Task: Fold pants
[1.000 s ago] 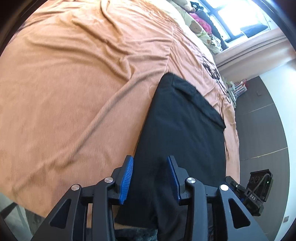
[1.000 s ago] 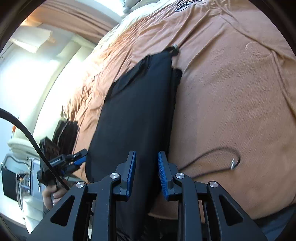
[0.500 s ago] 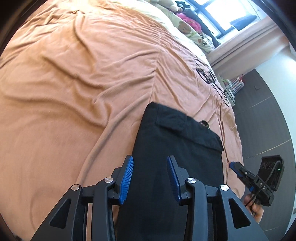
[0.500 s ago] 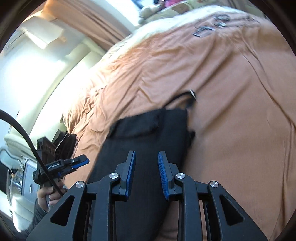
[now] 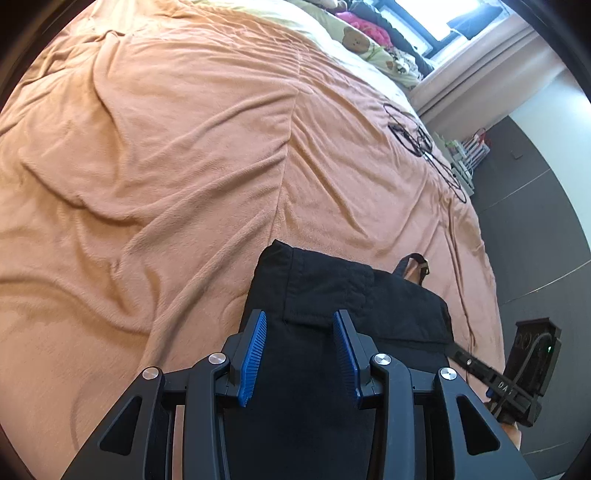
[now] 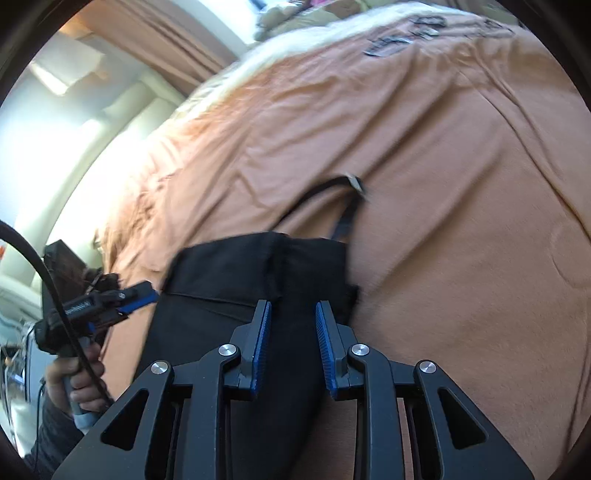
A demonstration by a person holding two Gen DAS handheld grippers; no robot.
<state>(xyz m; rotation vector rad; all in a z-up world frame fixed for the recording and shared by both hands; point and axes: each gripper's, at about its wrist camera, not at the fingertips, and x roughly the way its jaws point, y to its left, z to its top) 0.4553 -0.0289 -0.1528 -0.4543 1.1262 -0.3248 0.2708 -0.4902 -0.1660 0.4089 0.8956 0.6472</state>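
Black pants point(image 5: 332, 295) lie on an orange bed cover point(image 5: 166, 166), waistband end far from me, a black drawstring loop point(image 5: 413, 264) sticking out past it. My left gripper point(image 5: 300, 349) is open, its blue pads above the pants' left part. In the right wrist view the pants point(image 6: 240, 269) lie below my right gripper point(image 6: 293, 341), which is open with a narrower gap; the drawstring point(image 6: 347, 206) curls beyond the waistband. Neither gripper holds cloth. The left gripper also shows at that view's left point(image 6: 138, 295), held in a hand.
Tangled black cables point(image 5: 417, 136) lie on the cover at the far right, near the bed edge. A patterned quilt and clothes point(image 5: 369, 33) pile up by the window. Dark floor point(image 5: 535, 221) lies right of the bed. Curtains point(image 6: 177, 40) hang at the far left.
Both grippers have moved forward along the pants toward the waistband end. The waistband now sits close in front of the fingertips. Both jaws keep the same gaps.
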